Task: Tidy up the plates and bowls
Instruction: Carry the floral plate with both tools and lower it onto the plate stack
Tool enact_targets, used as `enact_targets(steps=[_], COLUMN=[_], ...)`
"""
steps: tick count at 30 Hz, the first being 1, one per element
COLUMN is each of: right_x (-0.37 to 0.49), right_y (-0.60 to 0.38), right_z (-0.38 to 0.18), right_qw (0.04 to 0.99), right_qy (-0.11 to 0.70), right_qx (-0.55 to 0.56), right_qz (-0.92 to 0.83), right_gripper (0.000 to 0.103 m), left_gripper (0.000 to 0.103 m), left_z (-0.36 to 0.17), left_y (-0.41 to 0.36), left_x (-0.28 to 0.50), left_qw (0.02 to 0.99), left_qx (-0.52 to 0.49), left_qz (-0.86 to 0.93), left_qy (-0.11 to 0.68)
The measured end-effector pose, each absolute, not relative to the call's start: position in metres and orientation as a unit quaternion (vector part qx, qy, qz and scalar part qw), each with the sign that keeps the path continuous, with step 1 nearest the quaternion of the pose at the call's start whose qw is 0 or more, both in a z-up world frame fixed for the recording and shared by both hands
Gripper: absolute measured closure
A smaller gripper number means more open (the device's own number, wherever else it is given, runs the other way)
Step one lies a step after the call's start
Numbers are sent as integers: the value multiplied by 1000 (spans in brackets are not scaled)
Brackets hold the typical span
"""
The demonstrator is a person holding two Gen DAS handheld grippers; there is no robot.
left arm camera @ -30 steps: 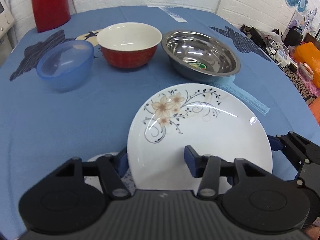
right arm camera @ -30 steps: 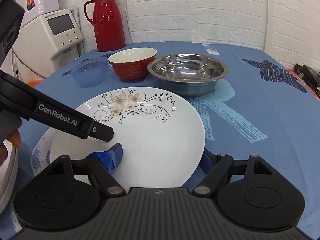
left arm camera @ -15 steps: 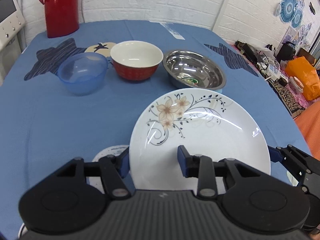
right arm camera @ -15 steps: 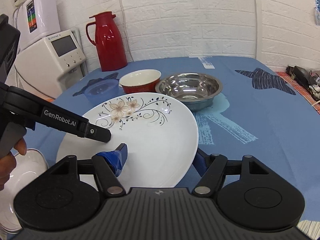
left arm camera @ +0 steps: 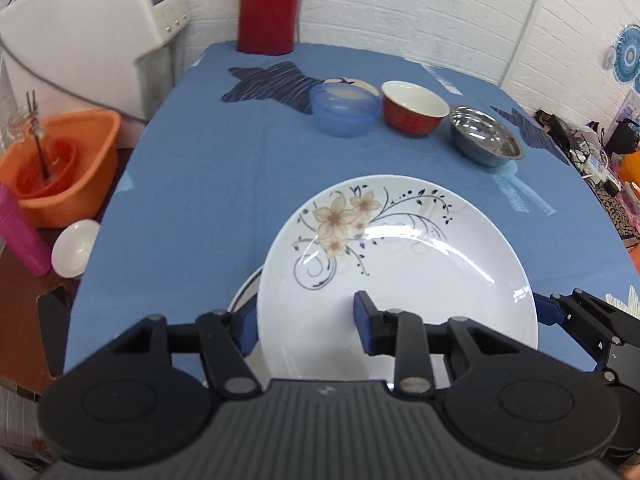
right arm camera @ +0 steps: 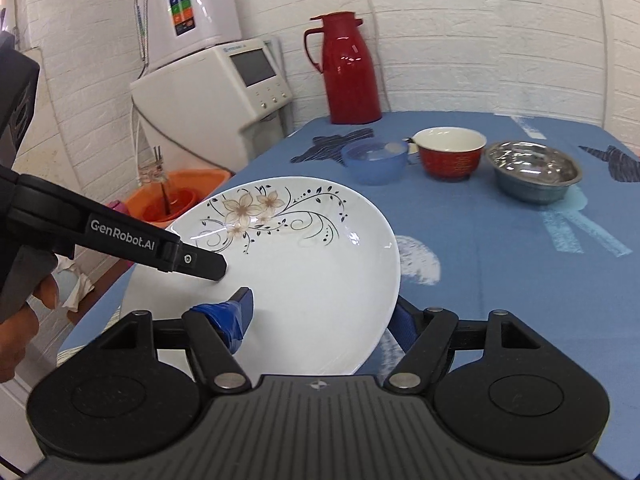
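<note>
Round white ceramic plate with brown flower and black vine print (left arm camera: pixel 400 264): held tilted above the near edge of the blue-clothed table (left arm camera: pixel 208 184), gripped on two sides. Left gripper (left arm camera: pixel 306 320): fingers clamped on the plate's left rim, one pad on top, one beneath. Right gripper (right arm camera: pixel 320 316): fingers clamped on the plate's right rim. Toward the table's far edge, in a row: translucent blue plastic bowl (left arm camera: pixel 345 109), red bowl with cream interior (left arm camera: pixel 414 108), stainless steel bowl (left arm camera: pixel 485 141). Far edge: red thermos jug (left arm camera: pixel 267 4). Off the left edge: orange plastic basin (left arm camera: pixel 56 168)
</note>
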State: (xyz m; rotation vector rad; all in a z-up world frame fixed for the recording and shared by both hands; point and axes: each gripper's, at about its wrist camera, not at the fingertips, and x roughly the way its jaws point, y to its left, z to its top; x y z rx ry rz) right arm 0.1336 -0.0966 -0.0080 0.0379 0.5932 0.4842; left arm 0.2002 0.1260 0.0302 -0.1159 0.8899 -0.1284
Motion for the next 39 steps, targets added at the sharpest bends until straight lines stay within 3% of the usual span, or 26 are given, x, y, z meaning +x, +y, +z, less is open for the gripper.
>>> enact_targets(steps=[12, 19, 24, 39], right_x=[129, 125, 123, 120], right_y=[-63, -58, -62, -70], right_z=[-28, -32, -30, -16], right_qw=[919, 920, 920, 923], right_qy=[310, 307, 312, 312], right_qx=[17, 10, 24, 36], right_qz=[244, 243, 237, 224], right_gripper=[44, 44, 44, 42], left_gripper=[69, 52, 46, 42], left_z=[-7, -6, 6, 2], left_y=[162, 165, 165, 152], left_x=[191, 188, 181, 184], left_qw=[895, 905, 921, 921], left_qx=[-93, -100, -79, -53], left_qz=[-59, -71, -56, -47], left_qy=[432, 407, 378, 383])
